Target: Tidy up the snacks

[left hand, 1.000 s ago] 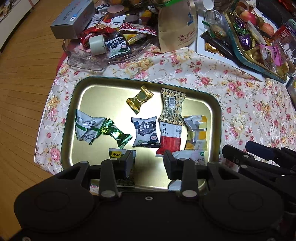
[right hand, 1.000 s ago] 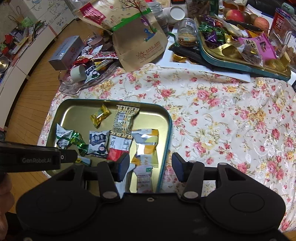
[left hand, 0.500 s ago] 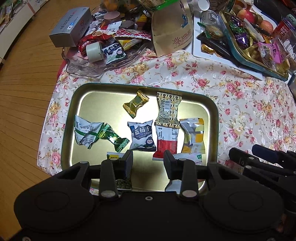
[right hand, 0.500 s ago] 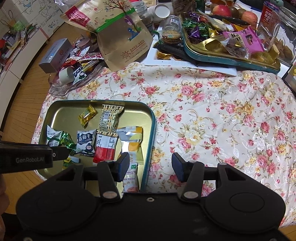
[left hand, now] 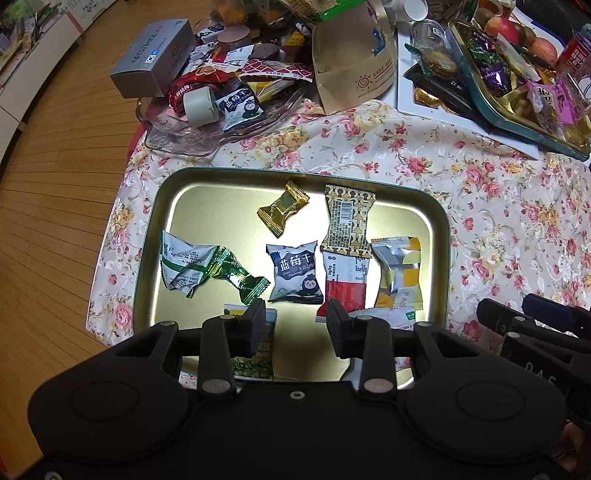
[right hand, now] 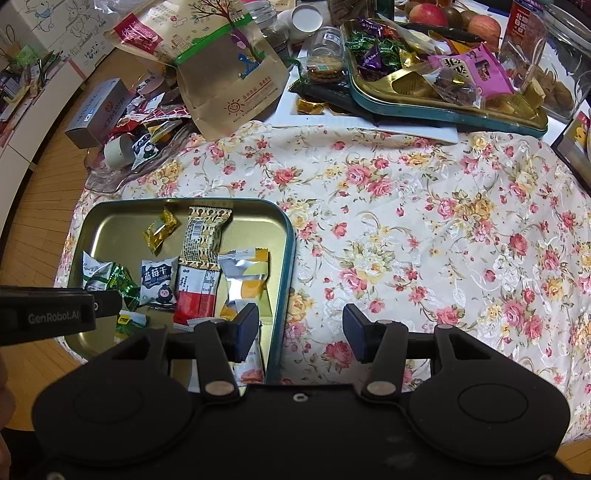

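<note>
Nearest the left wrist camera, the left gripper (left hand: 295,321) hangs over the near edge of the gold tray (left hand: 159,206), its jaws spread with nothing between them; a green pea snack packet (left hand: 255,360) lies just under its left finger. The right gripper (right hand: 299,332) hovers with its jaws likewise spread and empty, one finger over the tray's right rim and the other over the floral tablecloth (right hand: 424,229). The snacks lie scattered in the tray: a red and white packet (left hand: 345,282) and a silver and yellow packet (left hand: 399,275) side by side near the grippers, a blueberry packet (left hand: 295,273) to their left, then a green foil candy (left hand: 236,273) touching a crumpled white and green wrapper (left hand: 183,266) at the left side. Farther back in the tray lie a gold candy (left hand: 282,208) and a brown patterned packet (left hand: 347,221), whose near end touches the red and white packet. Beyond the tray, at the left, a clear glass dish (left hand: 177,140) holds a heap of mixed snacks, with a grey box (left hand: 153,62) at its far side. A brown paper bag (right hand: 232,77) lies behind the cloth, and at the far right a second teal-rimmed tray (right hand: 443,107) holds purple and green candies, with apples (right hand: 426,14) behind it.
</note>
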